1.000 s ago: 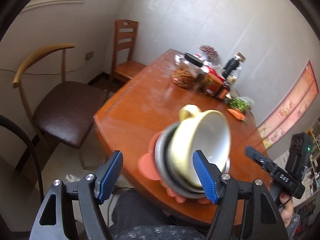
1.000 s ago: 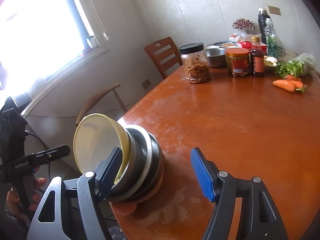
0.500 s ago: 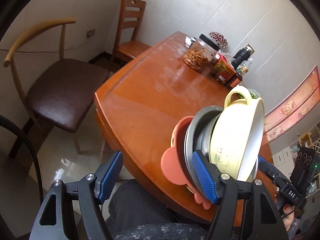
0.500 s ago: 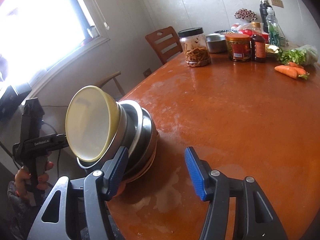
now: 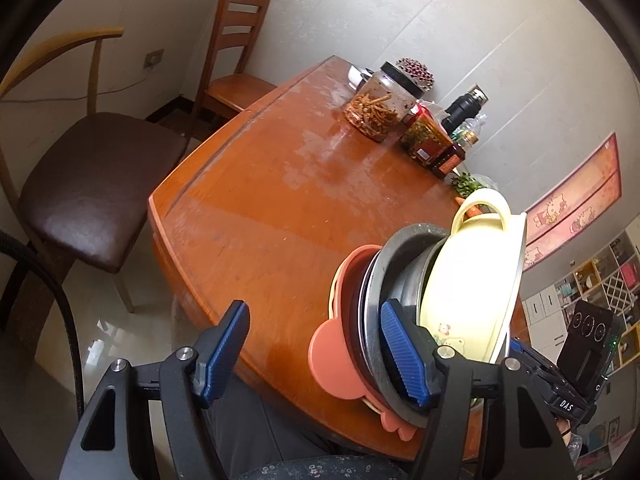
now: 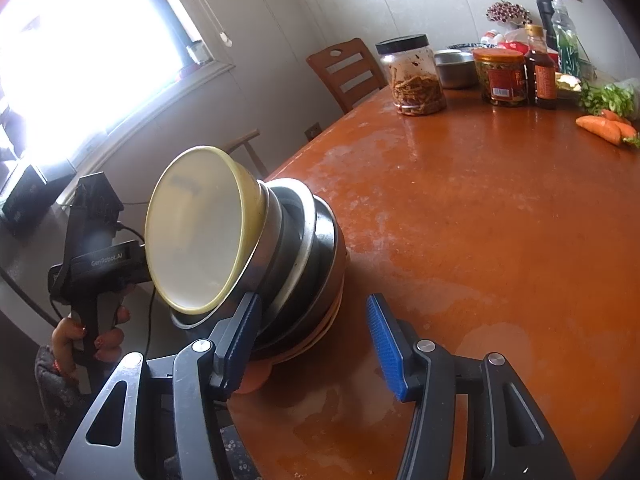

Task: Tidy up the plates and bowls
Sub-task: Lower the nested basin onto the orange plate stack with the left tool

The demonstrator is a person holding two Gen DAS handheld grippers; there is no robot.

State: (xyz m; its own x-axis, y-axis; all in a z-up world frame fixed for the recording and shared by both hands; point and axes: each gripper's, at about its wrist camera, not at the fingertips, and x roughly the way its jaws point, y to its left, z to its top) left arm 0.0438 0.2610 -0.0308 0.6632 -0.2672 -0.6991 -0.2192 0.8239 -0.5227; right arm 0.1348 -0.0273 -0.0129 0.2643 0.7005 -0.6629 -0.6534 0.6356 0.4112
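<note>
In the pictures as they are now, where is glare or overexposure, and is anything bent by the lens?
Right wrist view: the window is blown out to white, hiding all detail outside. Left wrist view: the yellow bowl glows pale in strong light. Both views: fisheye curves the wall lines, and dark corners frame the image.

Ahead of the hand-held gripper, at the far end of the orange-brown desk (image 6: 500,208), stands a clear jar (image 6: 414,74) with a black lid and brown strips inside. Just right of it sit a small metal bowl (image 6: 454,66), a red-labelled jar (image 6: 502,78) and a dark sauce bottle (image 6: 540,68). Further right lie carrots (image 6: 604,126) beside leafy greens (image 6: 608,96). A slatted wooden chair (image 5: 236,56) stands beyond the desk's far left corner, and a brown cushioned chair (image 5: 88,176) sits well to the left.
</note>
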